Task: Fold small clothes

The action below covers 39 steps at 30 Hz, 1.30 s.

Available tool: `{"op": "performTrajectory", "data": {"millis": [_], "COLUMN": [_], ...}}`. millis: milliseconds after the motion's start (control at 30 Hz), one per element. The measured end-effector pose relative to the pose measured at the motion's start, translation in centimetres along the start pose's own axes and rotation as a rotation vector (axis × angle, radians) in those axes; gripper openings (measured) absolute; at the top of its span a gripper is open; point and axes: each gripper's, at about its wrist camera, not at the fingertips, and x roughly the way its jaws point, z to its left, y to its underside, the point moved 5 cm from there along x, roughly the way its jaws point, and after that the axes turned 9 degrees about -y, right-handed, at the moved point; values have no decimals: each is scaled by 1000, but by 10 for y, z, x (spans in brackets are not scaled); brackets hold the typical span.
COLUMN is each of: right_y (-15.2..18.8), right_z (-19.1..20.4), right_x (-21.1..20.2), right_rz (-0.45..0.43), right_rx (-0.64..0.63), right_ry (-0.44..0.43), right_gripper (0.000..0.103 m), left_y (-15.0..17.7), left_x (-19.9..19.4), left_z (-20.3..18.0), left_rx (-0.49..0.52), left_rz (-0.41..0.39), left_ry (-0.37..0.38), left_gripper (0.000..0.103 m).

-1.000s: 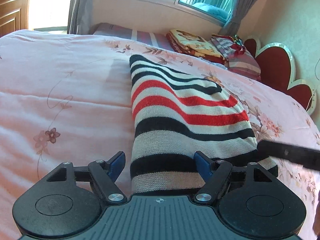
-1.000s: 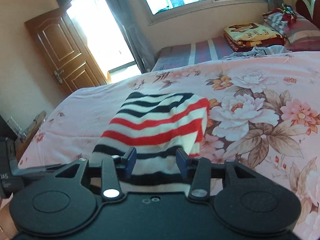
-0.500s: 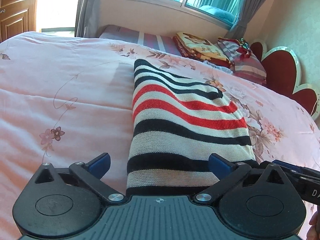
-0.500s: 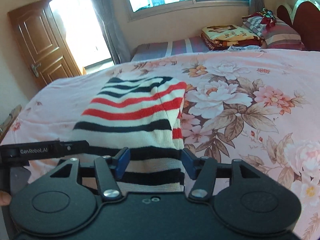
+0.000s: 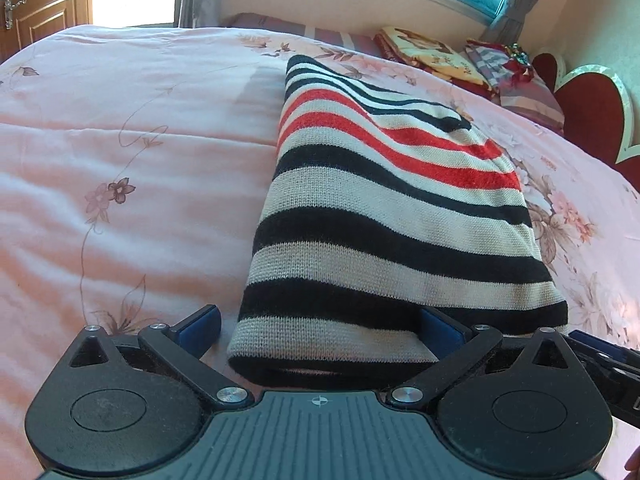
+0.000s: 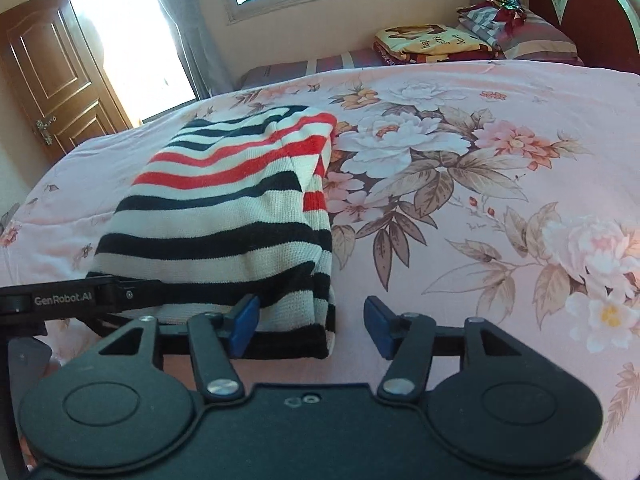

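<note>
A striped knit sweater (image 5: 384,216), black, cream and red, lies folded into a long strip on the pink bed cover (image 5: 120,160). It also shows in the right wrist view (image 6: 224,216). My left gripper (image 5: 318,330) is open, its blue pads spread wide on either side of the sweater's near hem. My right gripper (image 6: 312,326) is open at the hem's right corner, its left pad touching the knit and its right pad over bare cover. Neither holds the cloth. The left gripper's body (image 6: 64,300) shows at the left of the right wrist view.
The floral bed cover (image 6: 480,184) stretches right of the sweater. Folded blankets and pillows (image 6: 460,40) lie at the bed's far end by a red heart-shaped headboard (image 5: 592,108). A wooden door (image 6: 44,80) and a window are beyond.
Both grippers have opened wider and drawn back toward the sweater's near hem. The right gripper has shifted to the right, off the hem's corner. The sweater lies still.
</note>
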Motion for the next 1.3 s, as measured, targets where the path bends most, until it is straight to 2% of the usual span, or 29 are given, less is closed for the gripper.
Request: {"op": "performTrajectory", "data": {"millis": [200,233,300,367,467,600,633,700,833,967,1133,1300], "right_y": [5,6,8,12,17,24,27,33,50,67,82,88], "right_z": [3,3,4,6,12,22,24,31,49,74,93,103], "right_x": [-24,-29,-38,-50,-72,-109,-119,-139,-184,-233,-294,-342], "right_rz": [-6,-8,-2,11,26,25,23,38,25,-8,-188,-313], "right_rx": [-5,1,14,24,21,6,4,-6,-84,-238,-299,-285], "right_ry": [-36,-45,-67,-103,-149,-216,-227,-230,-172,-103,46,75], "right_gripper": [63,68,77,78,85,96,101,102,102,102,102,102], "left_y": [9,10,12,15,21,37,43,55,83,116,145,169], "left_x": [-8,-12,-25,-48,-98,-178,-193,-219,-257,-304,-357,-397], "left_z": [2,2,-2,-5,-2,10,13,18,22,18,14,15], "left_rx": [-64,-74,-30,24,9,-12,-8,7,62,101,142,86], "left_rz": [102,112,111,53,-74,-293,-319,-339,-305,-310,-356,-340], "left_ry": [-63,-70,-70,-65,-88,-194,-213,-233,-224,-242,-294,-213], "left_gripper": [103,103,103,103,103,103,103,103,103,103,103,103]}}
